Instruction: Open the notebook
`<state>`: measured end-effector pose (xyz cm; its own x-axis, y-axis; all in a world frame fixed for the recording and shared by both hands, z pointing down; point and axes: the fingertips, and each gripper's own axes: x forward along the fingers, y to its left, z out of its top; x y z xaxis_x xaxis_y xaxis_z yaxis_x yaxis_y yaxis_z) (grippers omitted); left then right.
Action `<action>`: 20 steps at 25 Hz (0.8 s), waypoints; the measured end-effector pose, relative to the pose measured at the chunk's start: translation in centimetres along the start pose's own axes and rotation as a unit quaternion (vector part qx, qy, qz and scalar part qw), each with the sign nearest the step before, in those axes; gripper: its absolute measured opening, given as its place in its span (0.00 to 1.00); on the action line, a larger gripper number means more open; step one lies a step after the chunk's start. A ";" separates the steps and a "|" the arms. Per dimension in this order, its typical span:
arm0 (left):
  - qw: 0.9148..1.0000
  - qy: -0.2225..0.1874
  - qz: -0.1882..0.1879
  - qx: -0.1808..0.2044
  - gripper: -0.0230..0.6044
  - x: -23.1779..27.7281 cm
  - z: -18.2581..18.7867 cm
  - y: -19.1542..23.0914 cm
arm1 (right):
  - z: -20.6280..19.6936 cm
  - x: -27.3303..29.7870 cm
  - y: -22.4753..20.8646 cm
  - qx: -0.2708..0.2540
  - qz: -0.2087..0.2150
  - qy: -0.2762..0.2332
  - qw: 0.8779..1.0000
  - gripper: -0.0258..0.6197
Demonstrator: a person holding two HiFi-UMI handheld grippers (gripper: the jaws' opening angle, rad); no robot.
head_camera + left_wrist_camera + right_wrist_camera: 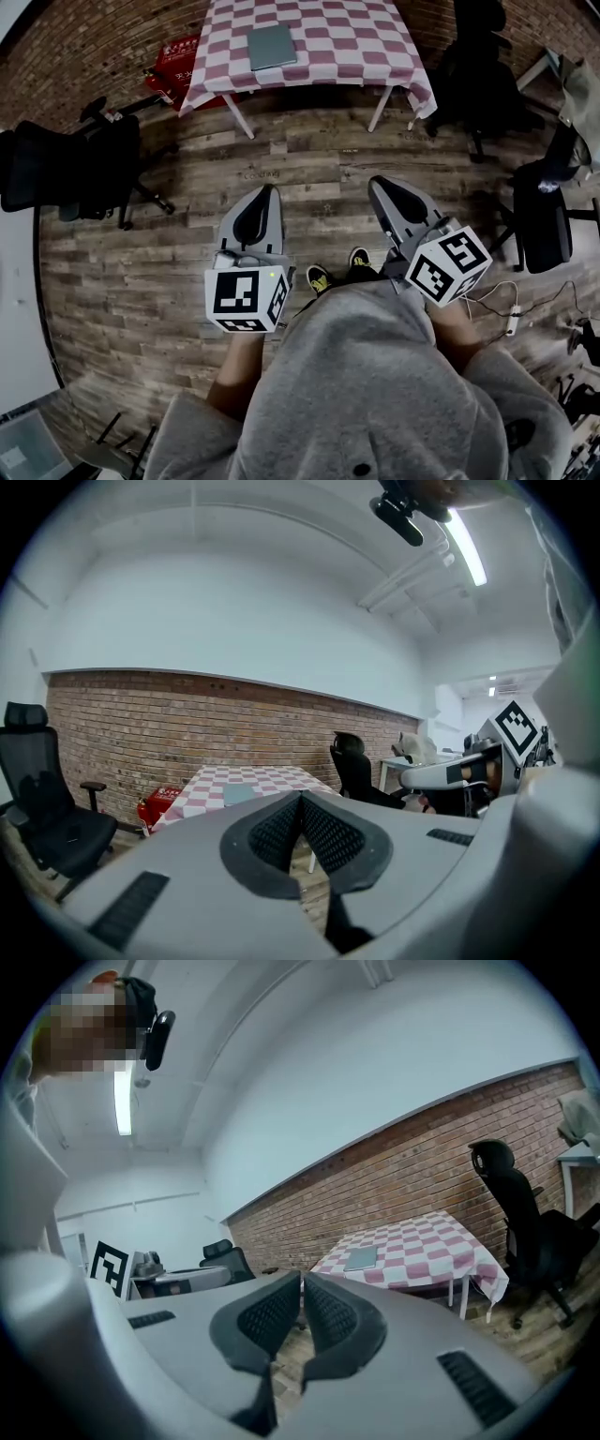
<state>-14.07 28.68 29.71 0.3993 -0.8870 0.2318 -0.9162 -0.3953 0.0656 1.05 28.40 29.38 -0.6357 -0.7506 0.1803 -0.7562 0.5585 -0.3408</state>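
The closed grey-green notebook (271,46) lies on the pink-and-white checked table (349,52), well apart from both grippers. The left gripper (269,190) and right gripper (377,181) hover above the wooden floor (187,178), jaws pressed together on nothing.

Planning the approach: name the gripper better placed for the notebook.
Left, narrowly: the closed notebook on the checkered table lies nearly straight ahead of the left gripper; the right gripper is offset. Both are shut and far off.
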 end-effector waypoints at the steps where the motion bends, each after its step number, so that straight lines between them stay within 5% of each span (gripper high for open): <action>1: 1.000 0.000 -0.002 0.000 0.05 -0.1 0.0 0.2 | 0.0 0.1 0.1 0.006 -0.002 -0.002 1.000 0.09; 20: 1.000 -0.011 -0.013 0.010 0.05 2.9 0.7 2.3 | 1.5 4.0 -0.1 0.004 0.023 -0.021 1.000 0.09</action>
<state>-15.02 25.07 29.89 0.4239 -0.8813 0.2091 -0.9047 -0.4227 0.0528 -1.16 24.86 28.79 -0.6619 -0.7390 0.1252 -0.7255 0.5897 -0.3547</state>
